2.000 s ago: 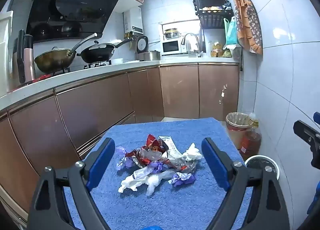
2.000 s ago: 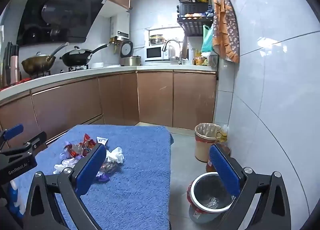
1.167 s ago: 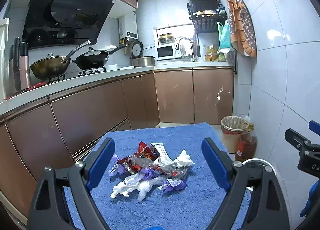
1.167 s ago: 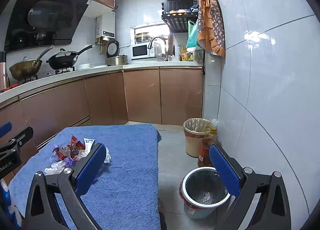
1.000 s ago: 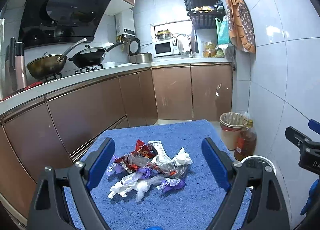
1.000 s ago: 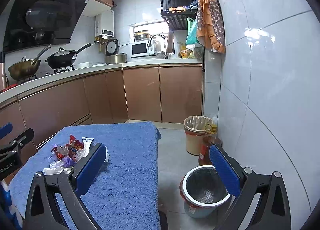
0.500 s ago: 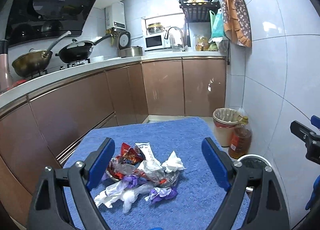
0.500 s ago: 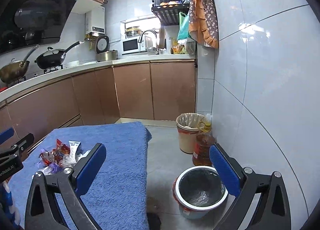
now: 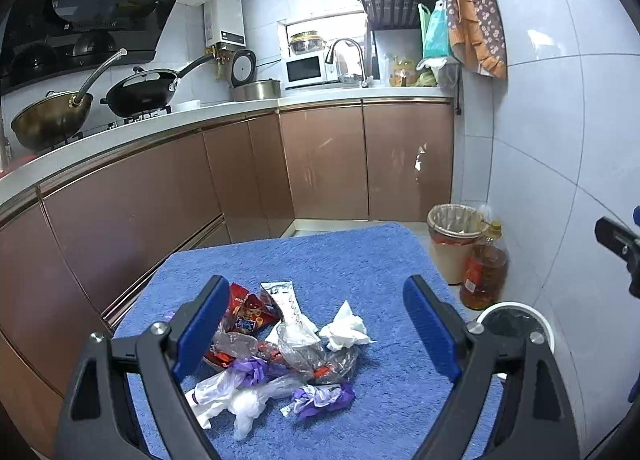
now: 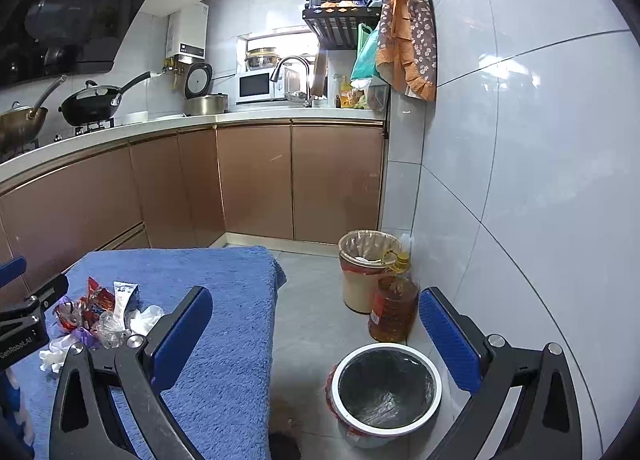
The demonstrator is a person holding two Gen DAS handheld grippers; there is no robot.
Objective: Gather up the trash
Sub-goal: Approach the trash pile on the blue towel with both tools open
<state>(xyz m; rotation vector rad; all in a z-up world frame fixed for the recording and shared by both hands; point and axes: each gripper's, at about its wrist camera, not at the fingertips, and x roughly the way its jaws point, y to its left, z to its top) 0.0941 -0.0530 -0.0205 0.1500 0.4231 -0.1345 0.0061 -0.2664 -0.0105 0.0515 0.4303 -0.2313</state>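
We lower left hand-held gripper (image 9: 316,336), jaws wide, empty, onto trash pile (image 9: 280,348); pinch one wrapper; right hand-held gripper (image 10: 316,334) wide above bin (image 10: 386,388).

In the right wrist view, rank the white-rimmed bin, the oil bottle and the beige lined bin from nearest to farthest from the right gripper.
1. White-rimmed bin, on the floor just below the open right gripper.
2. Oil bottle, behind it by the wall.
3. Beige lined bin, just behind the bottle, nearest the cabinets.
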